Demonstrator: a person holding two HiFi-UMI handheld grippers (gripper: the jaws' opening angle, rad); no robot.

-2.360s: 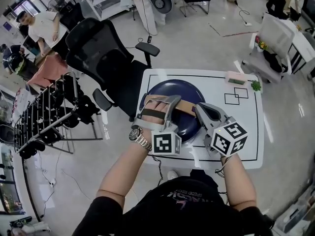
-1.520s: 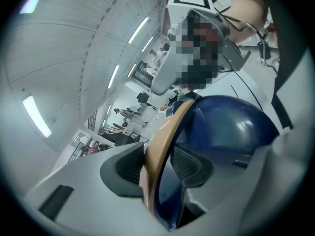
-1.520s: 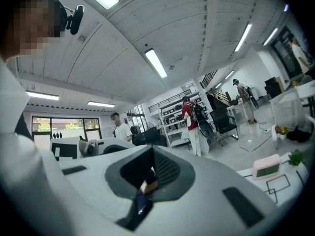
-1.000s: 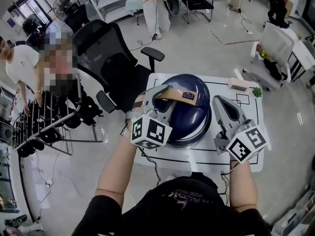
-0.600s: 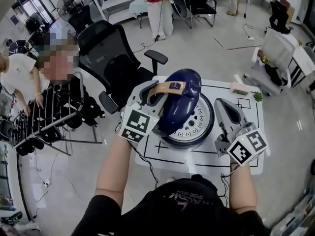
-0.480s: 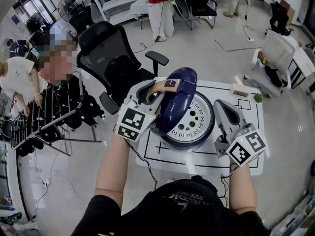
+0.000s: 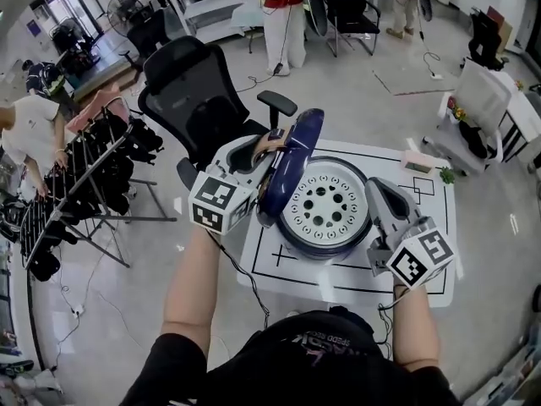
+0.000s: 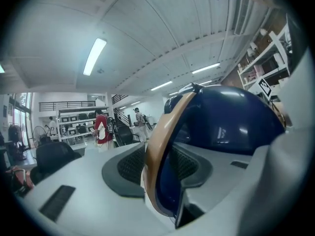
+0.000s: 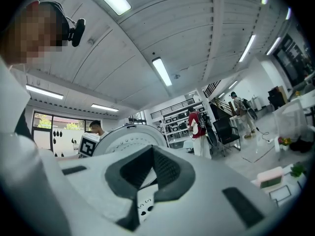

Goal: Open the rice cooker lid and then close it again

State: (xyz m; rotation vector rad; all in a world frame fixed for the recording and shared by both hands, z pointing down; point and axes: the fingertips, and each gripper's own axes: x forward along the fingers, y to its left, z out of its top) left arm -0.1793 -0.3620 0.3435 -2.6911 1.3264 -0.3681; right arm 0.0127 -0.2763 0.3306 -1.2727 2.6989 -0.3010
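Two claws flank the cooker (image 7: 328, 249), which sits on the white, black-lined table (image 7: 338, 281).

Far to your left stands a dark rack (image 7: 76, 184), and a black chair (image 7: 196, 100) stands behind the table's left end.

Your left claw (image 7: 256, 156) reaches in from the cooker's left side. In the left gripper view its jaws (image 8: 157, 167) stand at a middling gap, clamped on the tan handle (image 8: 162, 136). They have just been closing a little further on it. The handle is a flat curved band that arches up between the pads and over the lid (image 8: 226, 122).

That lid is glossy dark blue and domed. In the head view it (image 7: 292, 169) is swung up almost on edge along the cooker's left side, so you see it as a narrow crescent with the handle (image 7: 269, 145) at its top.

Just right of the lid lies a round white disc (image 7: 325, 210) dotted with rings of small holes and bounded by the cooker's dark blue rim.

Your right claw (image 7: 375, 190) sits level just beside the cooker's right flank. In the right gripper view its jaws (image 9: 146, 183) are pressed together with nothing between them. The white disc (image 9: 125, 140) rises just past the tips.

Further right, a pink box (image 7: 420, 161) lies on the table's far corner.
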